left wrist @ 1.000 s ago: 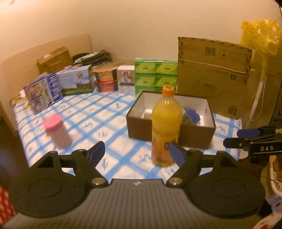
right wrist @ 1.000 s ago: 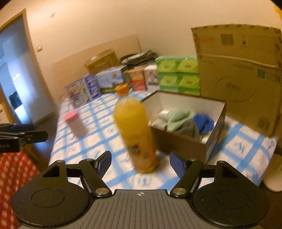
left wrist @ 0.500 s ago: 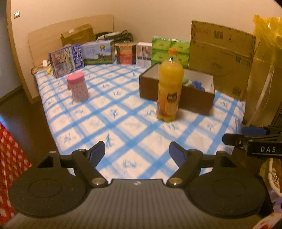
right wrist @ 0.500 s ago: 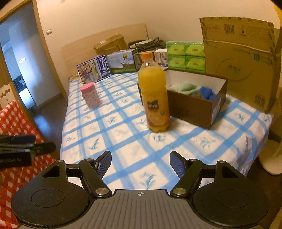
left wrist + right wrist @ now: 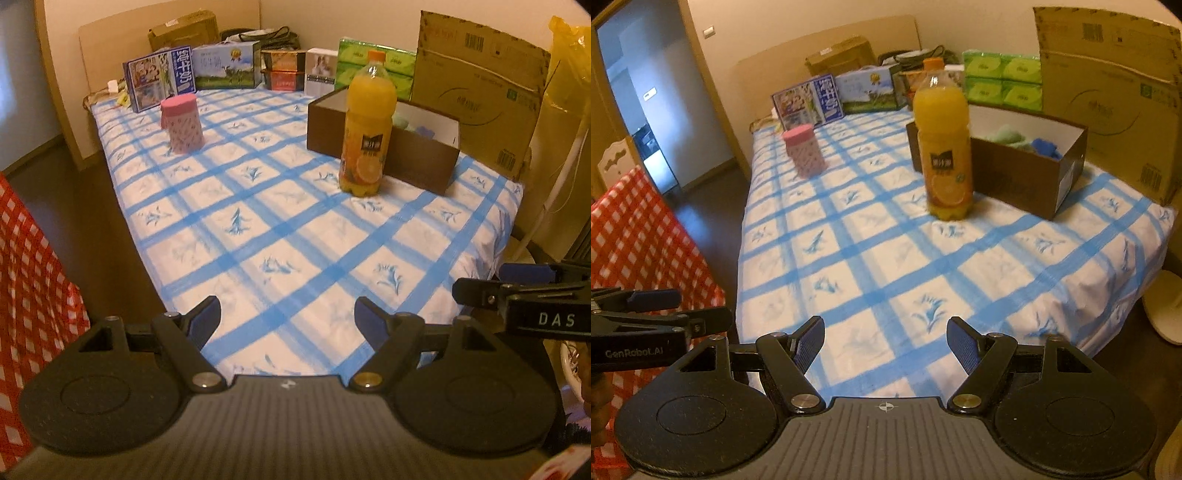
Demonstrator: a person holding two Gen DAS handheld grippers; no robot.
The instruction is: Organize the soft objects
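A brown open box (image 5: 417,155) (image 5: 1023,177) stands at the far right of the blue-checked table. Soft cloths lie inside it: a green one (image 5: 1006,134) and a blue one (image 5: 1045,147), only partly visible in the left wrist view. My left gripper (image 5: 287,318) is open and empty, held back over the table's near edge. My right gripper (image 5: 885,339) is open and empty, also at the near edge. Each gripper shows at the side of the other's view, the right one (image 5: 524,295) and the left one (image 5: 657,314).
An orange juice bottle (image 5: 367,125) (image 5: 943,147) stands in front of the box. A pink lidded jar (image 5: 181,123) (image 5: 804,155) stands at the left. Cartons, green tissue packs (image 5: 373,70) and a large cardboard box (image 5: 480,88) line the back. A red checked cloth (image 5: 639,236) hangs at the left.
Both grippers have pulled back from the box and bottle to the table's near edge. Both stay open and empty.
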